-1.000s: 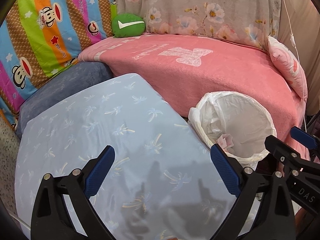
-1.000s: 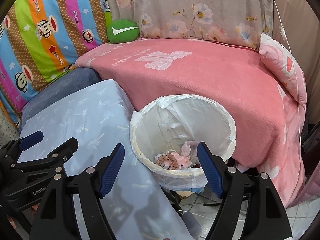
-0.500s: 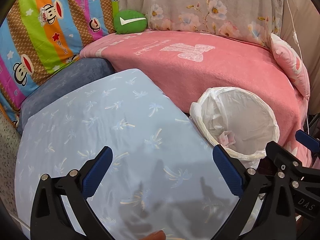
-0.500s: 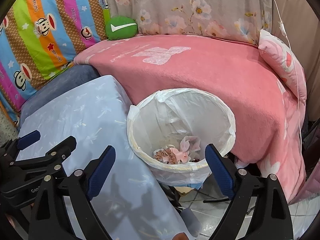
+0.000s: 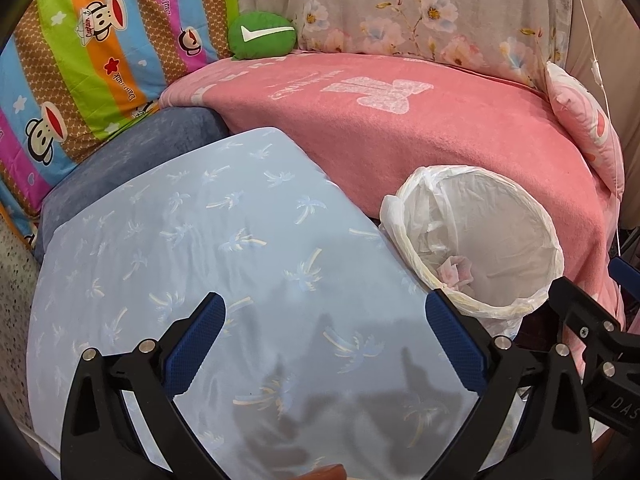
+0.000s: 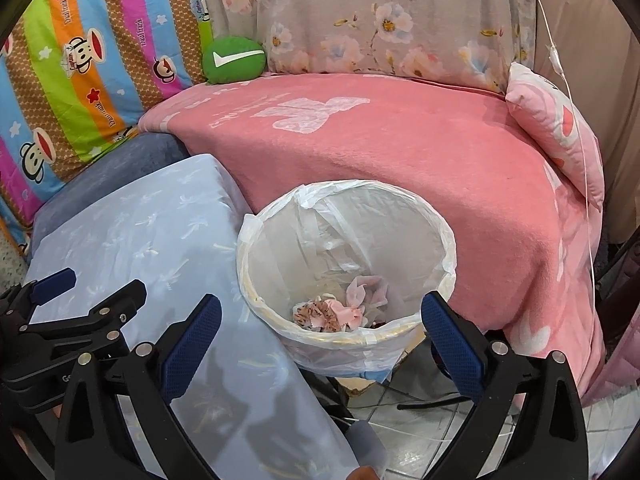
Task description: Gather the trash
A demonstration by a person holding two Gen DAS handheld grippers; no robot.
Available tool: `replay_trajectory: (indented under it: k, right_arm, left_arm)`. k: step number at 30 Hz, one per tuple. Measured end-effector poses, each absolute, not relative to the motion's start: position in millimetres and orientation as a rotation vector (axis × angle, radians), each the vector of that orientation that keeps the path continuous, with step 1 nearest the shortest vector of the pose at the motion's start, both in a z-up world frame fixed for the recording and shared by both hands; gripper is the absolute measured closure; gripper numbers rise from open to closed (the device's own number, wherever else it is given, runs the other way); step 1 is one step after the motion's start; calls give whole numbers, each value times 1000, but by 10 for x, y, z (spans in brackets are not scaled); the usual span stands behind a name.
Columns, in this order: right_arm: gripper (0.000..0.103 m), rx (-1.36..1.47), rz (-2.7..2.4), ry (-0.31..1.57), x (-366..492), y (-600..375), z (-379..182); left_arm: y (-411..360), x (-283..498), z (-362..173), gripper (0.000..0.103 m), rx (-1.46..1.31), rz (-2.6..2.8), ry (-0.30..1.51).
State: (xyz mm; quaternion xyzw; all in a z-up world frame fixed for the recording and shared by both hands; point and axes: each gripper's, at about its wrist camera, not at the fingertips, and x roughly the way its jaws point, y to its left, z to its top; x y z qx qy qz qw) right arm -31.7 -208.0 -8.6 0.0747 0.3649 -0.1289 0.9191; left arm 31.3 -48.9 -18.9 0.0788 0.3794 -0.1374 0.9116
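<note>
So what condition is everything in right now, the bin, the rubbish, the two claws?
Trash bin: upright, lined with a white bag, mouth open.
Trash: crumpled, lying at the bin's bottom.
Right claw: jaws opening, nothing between them.
Left claw: open, empty, over the blue cloth.

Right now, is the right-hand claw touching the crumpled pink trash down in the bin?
Apart. In the right wrist view the right gripper, its jaws opening with nothing between them, sits above the bin, while the pink trash lies down at the bottom.
</note>
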Motion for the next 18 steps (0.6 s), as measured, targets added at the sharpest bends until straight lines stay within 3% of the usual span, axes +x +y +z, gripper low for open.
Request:
replay_trajectory:
  k: [18]
  right_arm:
    - [6,131,-288,763,-330,-2088,-136]
  left_arm:
    - [-515,315,-236,7,167,-257,801]
